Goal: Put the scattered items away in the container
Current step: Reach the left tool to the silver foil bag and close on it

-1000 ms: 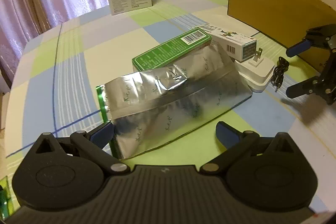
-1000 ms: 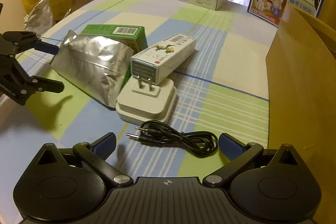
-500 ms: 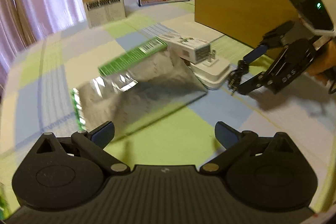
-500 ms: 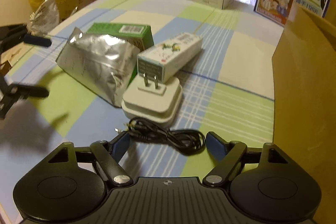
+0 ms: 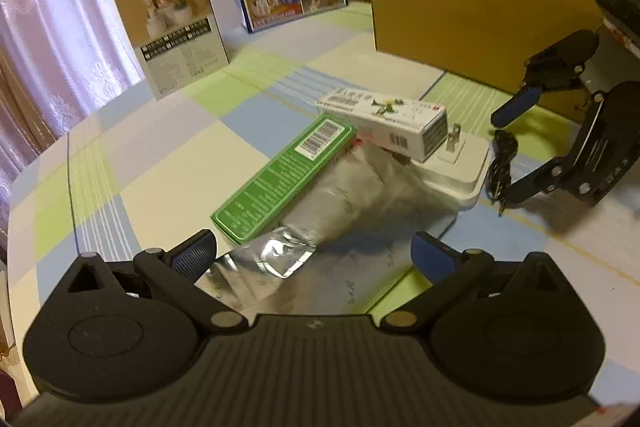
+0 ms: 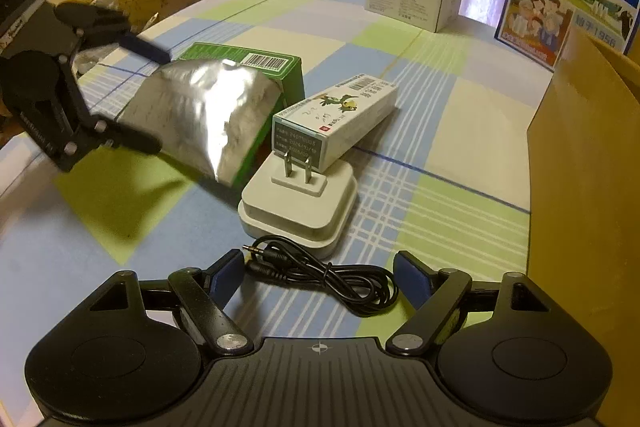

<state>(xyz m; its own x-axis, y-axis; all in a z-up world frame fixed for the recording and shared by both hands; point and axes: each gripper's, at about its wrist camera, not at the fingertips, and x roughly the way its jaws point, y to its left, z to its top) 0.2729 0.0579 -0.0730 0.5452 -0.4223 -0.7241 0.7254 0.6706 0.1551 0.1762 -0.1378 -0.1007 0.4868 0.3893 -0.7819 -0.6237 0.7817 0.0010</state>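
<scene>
So far, nothing I can see has gone into the container; the inside of the cardboard box (image 5: 472, 23) is hidden from both my cameras.

Still out on the checked tablecloth (image 6: 440, 131), clustered together:
- foil pouch (image 6: 200, 115), leaning on the green carton (image 5: 280, 183);
- white medicine carton (image 6: 340, 115), one end resting on the white plug adapter (image 6: 300, 211);
- black audio cable (image 6: 320, 275), coiled just in front of the adapter.

Tools:
- my left gripper (image 5: 314, 251) stands wide, the pouch's near end between the jaws, not pressed;
- my right gripper (image 6: 320, 271) brackets the cable, its pads not touching it; the jaws are about three-quarters spread.

Remaining, by my judgement: all five items.
</scene>
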